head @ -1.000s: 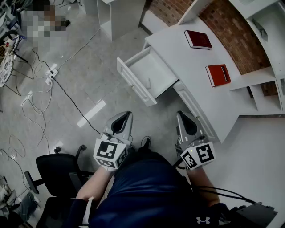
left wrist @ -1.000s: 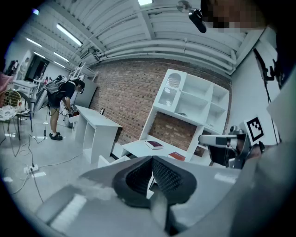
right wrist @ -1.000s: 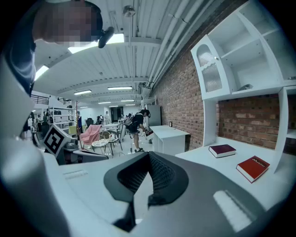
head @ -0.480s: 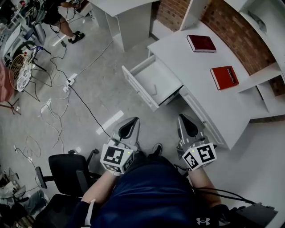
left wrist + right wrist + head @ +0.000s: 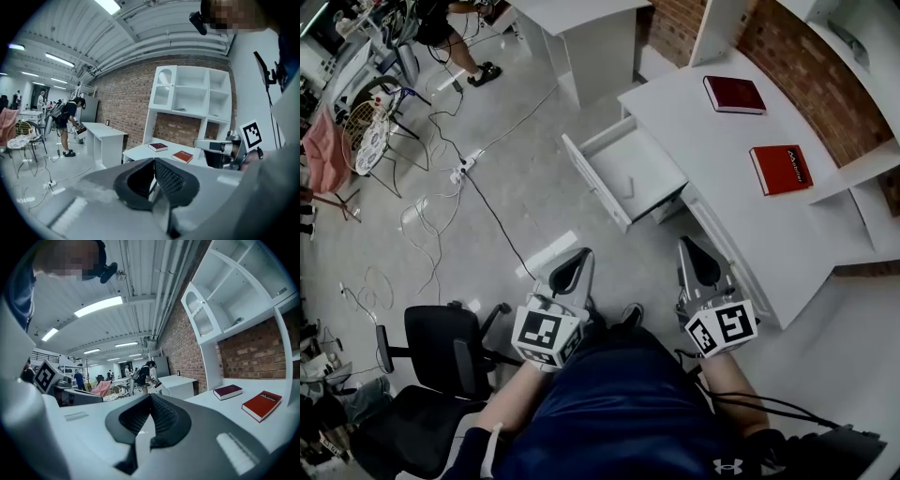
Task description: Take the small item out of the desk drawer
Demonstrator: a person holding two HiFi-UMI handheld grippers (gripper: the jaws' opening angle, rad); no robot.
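The white desk (image 5: 727, 169) has one drawer (image 5: 630, 178) pulled open toward the floor. Inside it lies a small pale item (image 5: 629, 186), too small to make out. My left gripper (image 5: 569, 270) and right gripper (image 5: 697, 260) are held side by side close to my body, well short of the drawer. Both point toward the desk. In the left gripper view the jaws meet at the tips with nothing between them, and the right gripper view shows the same. Two red books (image 5: 734, 94) (image 5: 780, 169) lie on the desk top.
A black office chair (image 5: 441, 347) stands at my left. Cables (image 5: 441, 220) and a power strip (image 5: 465, 163) trail over the grey floor. A second white desk (image 5: 581, 23) and a person (image 5: 455, 33) are farther off. White shelves (image 5: 862, 56) rise behind the desk.
The head view has shifted, so the desk and drawer sit further right and more of the room at the left shows. Both grippers stay shut in about the same place.
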